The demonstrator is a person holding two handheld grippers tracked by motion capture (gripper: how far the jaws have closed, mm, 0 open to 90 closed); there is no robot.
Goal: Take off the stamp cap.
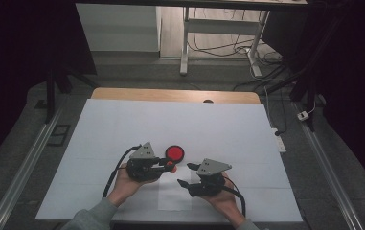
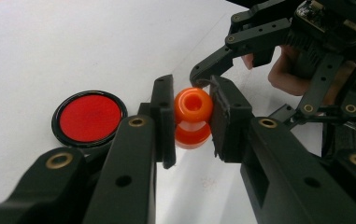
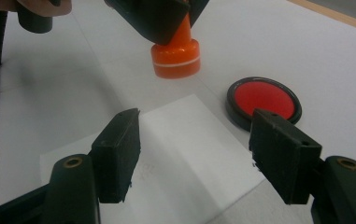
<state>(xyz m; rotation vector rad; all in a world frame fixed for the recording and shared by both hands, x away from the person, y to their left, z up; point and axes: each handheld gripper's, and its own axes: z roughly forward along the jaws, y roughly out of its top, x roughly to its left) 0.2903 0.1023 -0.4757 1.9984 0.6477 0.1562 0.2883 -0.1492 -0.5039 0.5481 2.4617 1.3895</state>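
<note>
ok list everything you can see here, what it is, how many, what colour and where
Stamp: one, orange, upright and clamped between the left gripper's fingers, above the table.
Ink pad: one, round, red with a black rim, lying open on the white cover beside the stamp.
Sheet of paper: one, white, flat on the cover, in front of the right gripper.
Table cover: one, white, over the wooden tabletop.
Left gripper: one, black, shut on the stamp's handle.
Right gripper: one, black, fingers open over the paper, holding nothing.
Hands: two, one holding each gripper at the near table edge.
</note>
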